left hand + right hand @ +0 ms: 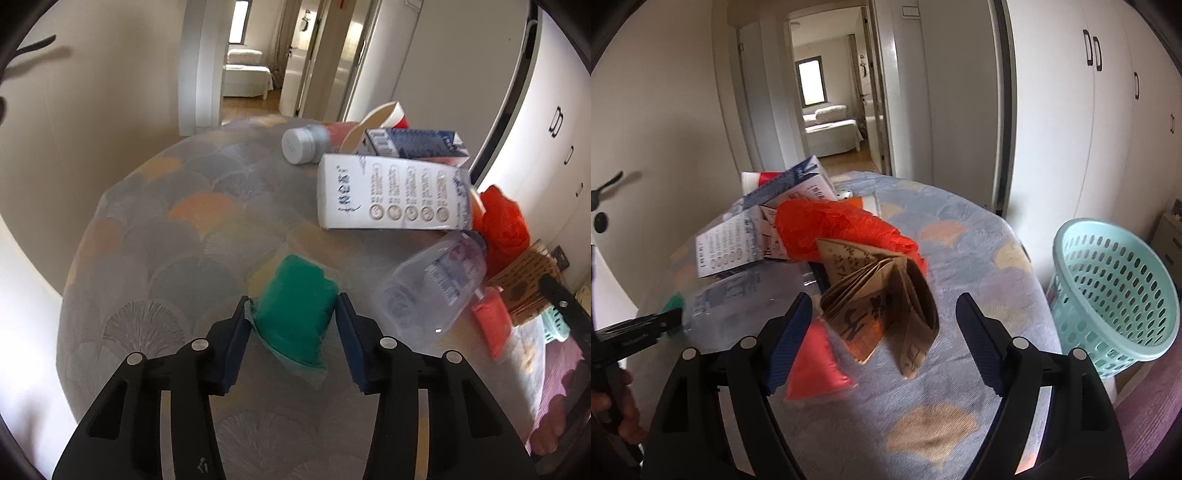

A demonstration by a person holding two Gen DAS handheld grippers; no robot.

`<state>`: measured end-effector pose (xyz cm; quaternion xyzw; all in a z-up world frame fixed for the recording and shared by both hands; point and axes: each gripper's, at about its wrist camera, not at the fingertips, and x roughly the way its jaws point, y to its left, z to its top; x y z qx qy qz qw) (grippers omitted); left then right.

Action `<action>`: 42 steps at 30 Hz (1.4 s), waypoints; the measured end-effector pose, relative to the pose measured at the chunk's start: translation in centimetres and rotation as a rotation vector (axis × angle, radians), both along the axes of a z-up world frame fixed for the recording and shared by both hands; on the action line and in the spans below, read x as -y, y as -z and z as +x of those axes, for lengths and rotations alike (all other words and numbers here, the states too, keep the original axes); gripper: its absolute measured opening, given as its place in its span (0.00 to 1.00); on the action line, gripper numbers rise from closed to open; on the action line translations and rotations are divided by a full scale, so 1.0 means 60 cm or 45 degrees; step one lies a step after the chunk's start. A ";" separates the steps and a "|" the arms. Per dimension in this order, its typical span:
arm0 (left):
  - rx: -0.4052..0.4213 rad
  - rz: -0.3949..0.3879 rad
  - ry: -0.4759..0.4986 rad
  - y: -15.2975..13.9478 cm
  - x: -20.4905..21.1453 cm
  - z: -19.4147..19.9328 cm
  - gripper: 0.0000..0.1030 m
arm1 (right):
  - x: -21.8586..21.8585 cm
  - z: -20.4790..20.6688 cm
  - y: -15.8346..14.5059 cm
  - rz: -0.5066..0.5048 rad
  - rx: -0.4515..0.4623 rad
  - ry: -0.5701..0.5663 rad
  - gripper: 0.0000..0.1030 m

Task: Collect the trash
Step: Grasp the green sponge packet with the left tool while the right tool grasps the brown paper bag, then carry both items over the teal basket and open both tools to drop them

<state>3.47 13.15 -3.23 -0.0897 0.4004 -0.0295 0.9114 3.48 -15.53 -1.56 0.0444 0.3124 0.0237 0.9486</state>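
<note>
A green cup (295, 310) lies on its side on the patterned table (166, 240). My left gripper (291, 314) is open with its blue pads on either side of the cup, close to it. My right gripper (882, 325) is open around a folded brown paper (886, 299). A pink wrapper (816, 362) lies by its left pad. A clear plastic bottle (436, 284), a white carton (391, 192), a dark blue carton (413, 142) and a red plastic bag (842, 225) lie in a pile on the table.
A light green mesh basket (1115, 295) stands on the floor right of the table. A grey-capped bottle (306, 144) and a paper cup (380, 118) lie at the table's far side. Behind are a wall, an open doorway and white cupboards.
</note>
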 end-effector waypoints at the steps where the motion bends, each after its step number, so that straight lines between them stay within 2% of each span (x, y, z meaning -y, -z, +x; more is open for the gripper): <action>1: 0.012 -0.002 -0.002 -0.005 0.001 -0.006 0.43 | 0.000 0.004 0.001 -0.005 -0.007 -0.002 0.65; 3: 0.044 -0.002 -0.006 -0.019 0.008 -0.016 0.43 | 0.001 0.011 0.004 0.009 -0.026 -0.024 0.47; 6: 0.091 -0.006 0.007 -0.037 0.020 -0.032 0.43 | 0.007 0.014 0.008 0.039 -0.039 -0.042 0.32; 9: 0.140 -0.011 0.033 -0.061 0.041 -0.041 0.42 | 0.011 0.006 0.003 0.035 -0.027 -0.052 0.25; 18: 0.292 -0.048 0.226 -0.122 0.142 -0.050 0.42 | 0.046 -0.036 -0.036 0.104 0.038 -0.073 0.22; 26: 0.327 -0.049 0.438 -0.140 0.267 -0.026 0.42 | 0.128 -0.071 -0.086 0.122 0.163 0.053 0.22; 30: 0.300 -0.073 0.539 -0.136 0.335 0.003 0.42 | 0.194 -0.084 -0.100 0.099 0.208 0.188 0.22; 35: 0.245 -0.110 0.672 -0.134 0.437 0.037 0.42 | 0.289 -0.089 -0.097 0.111 0.202 0.376 0.22; 38: 0.189 -0.140 0.755 -0.126 0.504 0.058 0.42 | 0.348 -0.088 -0.081 0.118 0.177 0.498 0.22; 42: 0.110 -0.172 0.844 -0.104 0.585 0.083 0.42 | 0.412 -0.071 -0.035 0.144 0.101 0.612 0.22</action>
